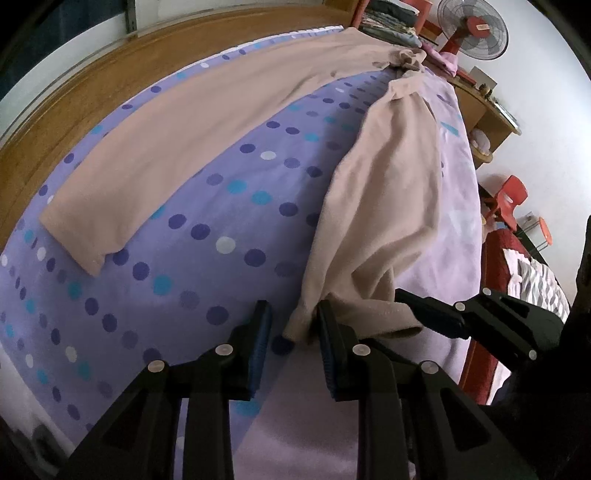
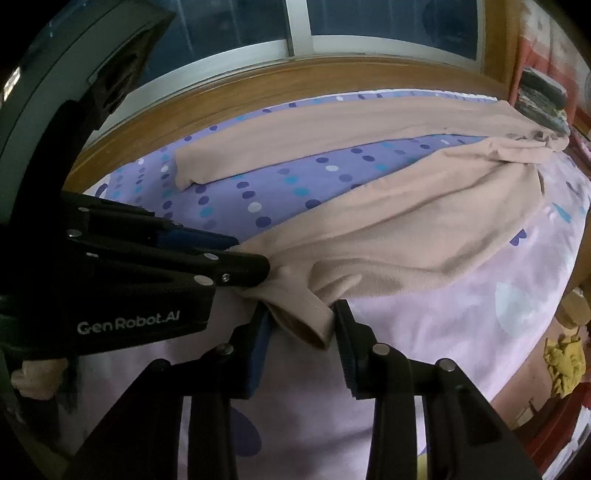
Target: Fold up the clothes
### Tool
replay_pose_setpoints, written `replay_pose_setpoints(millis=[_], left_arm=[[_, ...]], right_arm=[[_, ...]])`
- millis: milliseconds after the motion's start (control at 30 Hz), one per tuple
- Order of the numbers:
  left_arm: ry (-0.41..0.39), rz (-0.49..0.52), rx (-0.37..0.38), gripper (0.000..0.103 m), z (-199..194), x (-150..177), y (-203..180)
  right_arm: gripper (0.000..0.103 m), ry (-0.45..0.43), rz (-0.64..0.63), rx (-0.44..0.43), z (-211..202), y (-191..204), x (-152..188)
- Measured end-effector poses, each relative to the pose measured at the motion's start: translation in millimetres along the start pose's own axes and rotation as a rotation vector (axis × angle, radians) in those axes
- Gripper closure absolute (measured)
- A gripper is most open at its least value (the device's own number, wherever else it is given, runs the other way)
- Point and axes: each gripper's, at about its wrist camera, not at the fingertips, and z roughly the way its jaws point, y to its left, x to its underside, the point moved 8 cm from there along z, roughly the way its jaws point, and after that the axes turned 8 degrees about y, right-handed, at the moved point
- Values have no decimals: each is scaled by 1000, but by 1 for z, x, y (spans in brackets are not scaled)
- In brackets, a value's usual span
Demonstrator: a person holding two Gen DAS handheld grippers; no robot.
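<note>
A pair of beige trousers lies on the bed. One leg (image 1: 166,158) rests flat along the far wooden edge. The other leg (image 1: 388,184) runs from the waist (image 1: 406,59) toward both grippers, its end bunched. My left gripper (image 1: 293,332) is open: the cloth's edge hangs against its right finger, and bare sheet shows beside its left pad. In the right wrist view the left gripper (image 2: 251,254) sits at the leg's side edge. The cuff (image 2: 310,325) sits between the jaws of my right gripper (image 2: 301,325), still a round loop and not squeezed flat.
The sheet is purple with dots (image 1: 221,221) and pale pink (image 1: 454,221) nearer me. A wooden bed frame (image 1: 74,110) and a window (image 2: 295,29) lie beyond. A fan (image 1: 472,29), a wooden shelf (image 1: 491,110) and a red chair (image 1: 511,199) stand to the right.
</note>
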Motion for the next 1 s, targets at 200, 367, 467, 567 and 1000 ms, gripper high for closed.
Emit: replay_pose_setpoints(millis=[200,367,467,567,1000], left_arm=[[13,100,28,78,-1,-4,25],[-1,107,56,88,-6,3,22],[-6,117,72,92,-7,4,17],[-32,120,97,96,-17,3,14],[-294,245,280,96,-146,-3,-36]], right_arm=[[75,-4,21,7,0,0,2],[93,-10,40,-9,-2,-1,2],[95,-14,49,-12,-4,-3,2],[97,-34,64,-17,-12,-4,0],[97,-287,173,-50,-168,-18,-20]])
